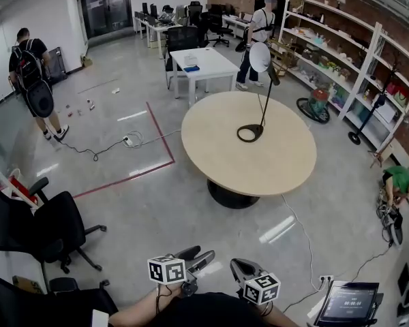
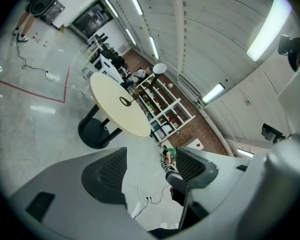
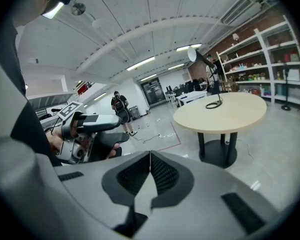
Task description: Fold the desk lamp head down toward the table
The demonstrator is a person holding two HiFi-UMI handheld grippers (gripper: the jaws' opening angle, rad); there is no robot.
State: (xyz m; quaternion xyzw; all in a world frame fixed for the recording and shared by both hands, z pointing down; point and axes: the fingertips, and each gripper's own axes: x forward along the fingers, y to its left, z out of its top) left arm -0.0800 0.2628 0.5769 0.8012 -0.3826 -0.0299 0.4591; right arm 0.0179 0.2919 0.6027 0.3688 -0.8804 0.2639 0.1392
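Lowest in the head view, the left gripper [image 1: 203, 258] and the right gripper [image 1: 237, 265] sit side by side close against the person's body, both aimed forward over the floor. The left gripper's jaws stand wide apart with nothing between them; the right gripper's jaws are pressed together, also on nothing. The desk lamp [image 1: 261, 104] is well apart from both. It stands upright on the far half of a round beige table [image 1: 259, 165], with its ring-shaped base [image 1: 249, 133] flat on the top and its white lamp head [image 1: 260, 57] raised high on the thin stem. Glossy grey floor [image 1: 157, 203] with a red tape line [image 1: 160, 138] lies between. Black office chairs [image 1: 44, 227] stand at the left, white shelving [image 1: 341, 53] lines a brick wall at the right, and a white desk [image 1: 204, 63] stands beyond the table.
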